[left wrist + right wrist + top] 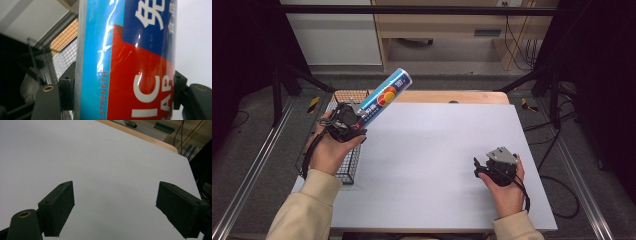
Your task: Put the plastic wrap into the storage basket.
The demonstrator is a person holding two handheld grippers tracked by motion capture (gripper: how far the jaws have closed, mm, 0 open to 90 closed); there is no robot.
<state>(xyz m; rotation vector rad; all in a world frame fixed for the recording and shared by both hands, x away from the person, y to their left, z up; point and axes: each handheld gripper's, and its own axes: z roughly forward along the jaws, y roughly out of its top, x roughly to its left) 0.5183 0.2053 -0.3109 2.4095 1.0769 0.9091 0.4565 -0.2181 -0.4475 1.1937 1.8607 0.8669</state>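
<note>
Blue tube can point(385, 96) with red-orange label, tilted up-right, lifted above the table's left edge, clamped at its base

A grey sheet covers the tabletop point(437, 165), with a wooden edge exposed along its far side; a black wire basket point(344, 170) sits at its left edge, and black cables point(517, 40) hang by pale wooden furniture point(437, 25) beyond.
</note>
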